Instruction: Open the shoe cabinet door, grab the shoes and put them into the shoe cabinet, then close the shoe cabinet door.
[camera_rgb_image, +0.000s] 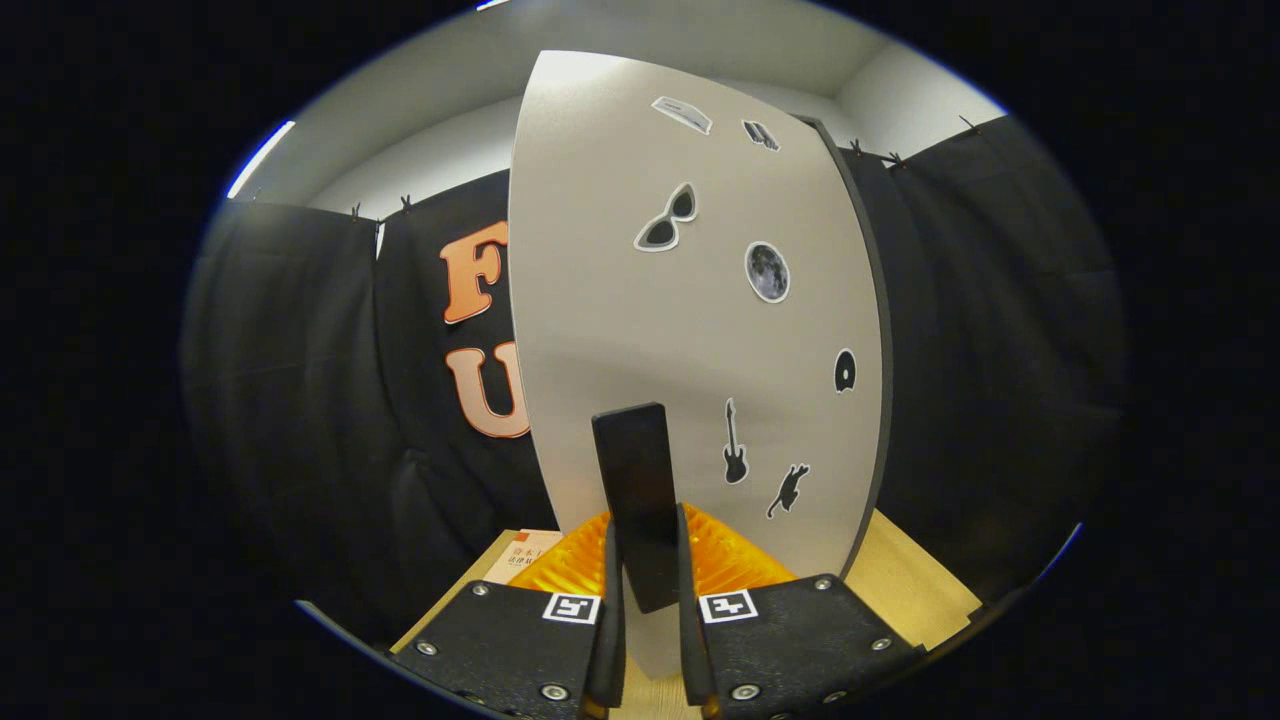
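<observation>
The shoe cabinet door (640, 330) is a tall pale grey panel standing right in front of me, with small stickers on it: sunglasses, a moon, a guitar, a cat. Its dark edge (880, 380) runs down the right side. A black upright handle (635, 470) sticks out from the lower part of the door. My gripper (648, 560) is shut on this handle, one finger pressing on each side of it. The handle's lower end is hidden between the fingers.
A light wooden surface (915, 590) lies under the door and extends to the right. A printed booklet (525, 558) rests on it just left of the fingers. Black cloth walls close in on both sides, with a white wall above.
</observation>
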